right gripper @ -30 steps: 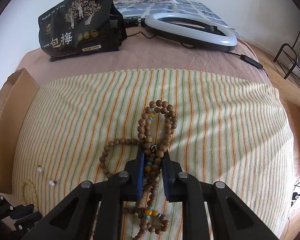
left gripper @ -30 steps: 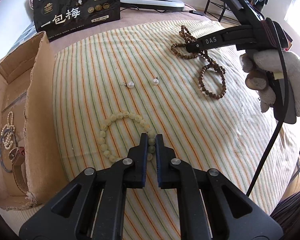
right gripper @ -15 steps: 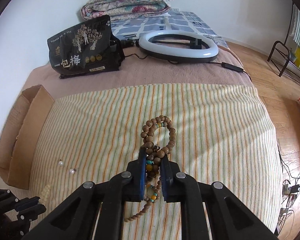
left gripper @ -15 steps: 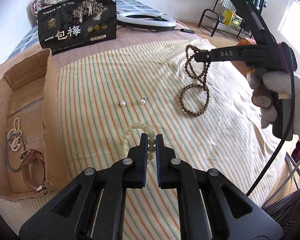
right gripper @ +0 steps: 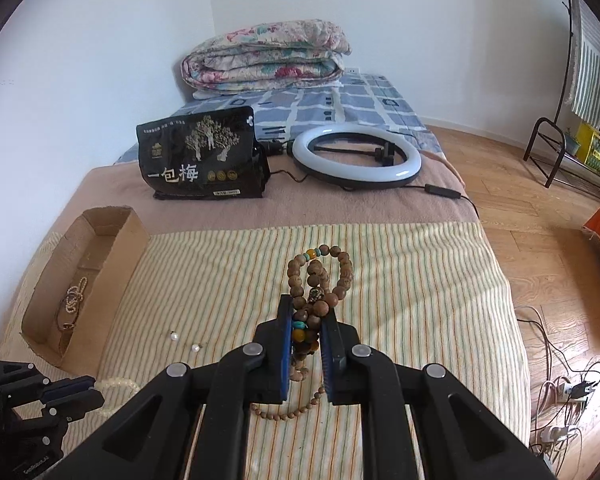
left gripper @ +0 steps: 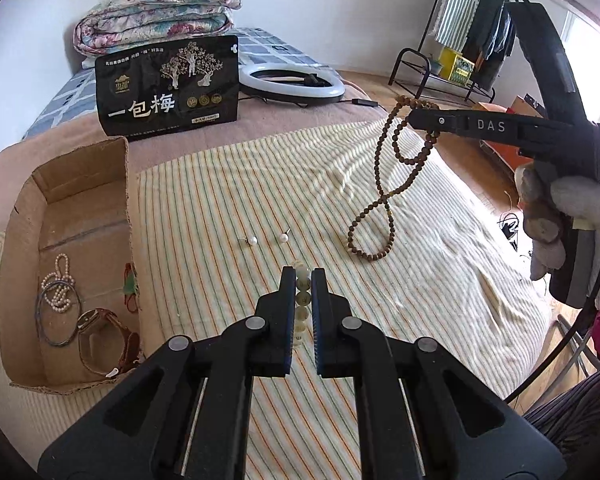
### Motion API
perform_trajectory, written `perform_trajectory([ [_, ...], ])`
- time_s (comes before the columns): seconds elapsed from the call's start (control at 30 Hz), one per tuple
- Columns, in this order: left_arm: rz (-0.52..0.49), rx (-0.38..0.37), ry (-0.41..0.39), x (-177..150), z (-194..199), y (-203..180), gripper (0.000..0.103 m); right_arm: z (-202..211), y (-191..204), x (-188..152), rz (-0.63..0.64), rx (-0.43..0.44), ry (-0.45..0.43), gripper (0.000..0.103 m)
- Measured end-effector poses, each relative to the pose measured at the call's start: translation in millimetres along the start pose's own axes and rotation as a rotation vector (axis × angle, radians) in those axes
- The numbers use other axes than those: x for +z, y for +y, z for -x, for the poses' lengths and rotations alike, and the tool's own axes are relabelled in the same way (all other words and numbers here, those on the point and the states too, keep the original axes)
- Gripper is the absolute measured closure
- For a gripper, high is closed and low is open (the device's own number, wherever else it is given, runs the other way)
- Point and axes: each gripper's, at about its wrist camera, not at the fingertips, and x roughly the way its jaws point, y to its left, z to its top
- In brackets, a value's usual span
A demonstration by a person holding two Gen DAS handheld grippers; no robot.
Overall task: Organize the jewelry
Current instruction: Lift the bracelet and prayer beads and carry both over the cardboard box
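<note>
Left hand-held gripper (left gripper: 299, 276) is clamped on the pale bead bracelet (left gripper: 301, 300), lifted off the striped cloth (left gripper: 220, 208). Cardboard box (left gripper: 128, 216) sits to its left, just beside, long axis running away from the camera, open top; a pearl string (left gripper: 58, 284) and watch (left gripper: 100, 332) lie inside. Two pearl earrings (left gripper: 268, 239) lie ahead on the cloth. Farther right, the right hand-held gripper (right gripper: 305, 316) pinches the brown bead necklace (right gripper: 318, 280), which hangs down, lowest loop near the cloth. Left is nearer the box; likely next move is leftward.
</note>
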Motion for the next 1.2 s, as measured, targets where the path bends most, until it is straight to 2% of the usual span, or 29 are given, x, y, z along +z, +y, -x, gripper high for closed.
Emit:
perform_trajectory([
  [0.63,0.115,0.062,-0.179,34,75,67,0.098,88,57,48,0.083,0.086,-0.188,0.093],
  [1.2,0.207,0.160,-0.212,22,109,140,0.098,97,152,84,0.186,0.208,-0.238,0.093],
])
